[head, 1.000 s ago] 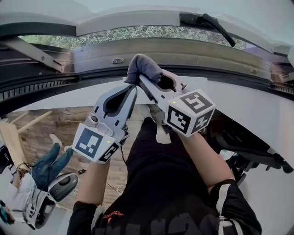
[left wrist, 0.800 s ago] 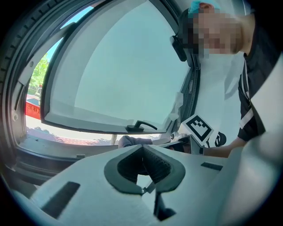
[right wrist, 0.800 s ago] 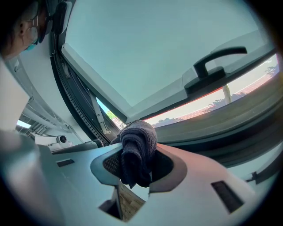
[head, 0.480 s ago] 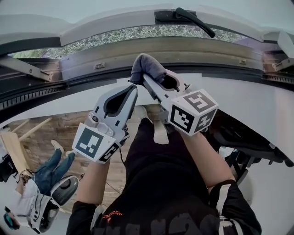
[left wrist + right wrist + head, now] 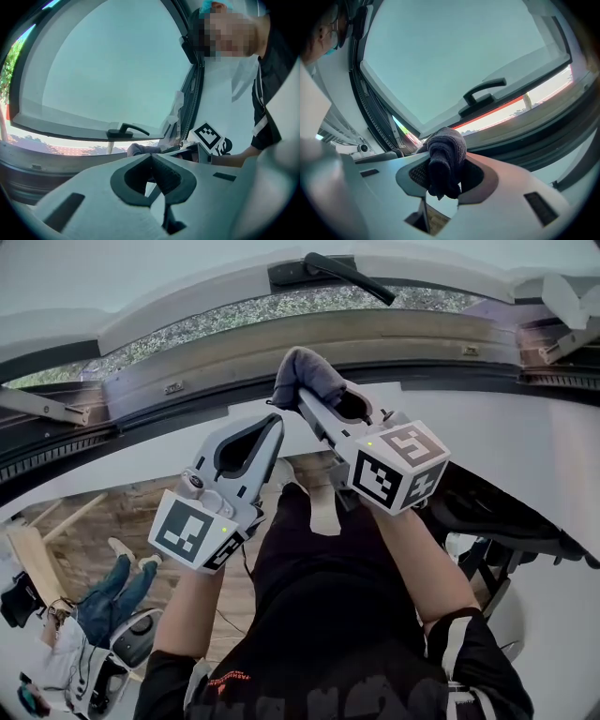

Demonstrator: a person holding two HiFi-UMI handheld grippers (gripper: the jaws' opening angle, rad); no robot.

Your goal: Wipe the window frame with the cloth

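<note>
- At the window's lower edge in the head view, your right gripper [image 5: 302, 401] holds the dark cloth [image 5: 306, 374] up at the window frame [image 5: 394, 338], touching or nearly so; your left gripper [image 5: 275, 424] hangs just beside it.
- In the left gripper view, its jaws are pressed together on nothing.
- In the right gripper view, the jaws pinch the bunched cloth; I judge wiping under way, much frame left.

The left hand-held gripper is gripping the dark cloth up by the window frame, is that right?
Not quite. It is the right hand-held gripper that grips the dark cloth up by the window frame. The right gripper view shows it bunched between the jaws. The left hand-held gripper is shut and empty.
</note>
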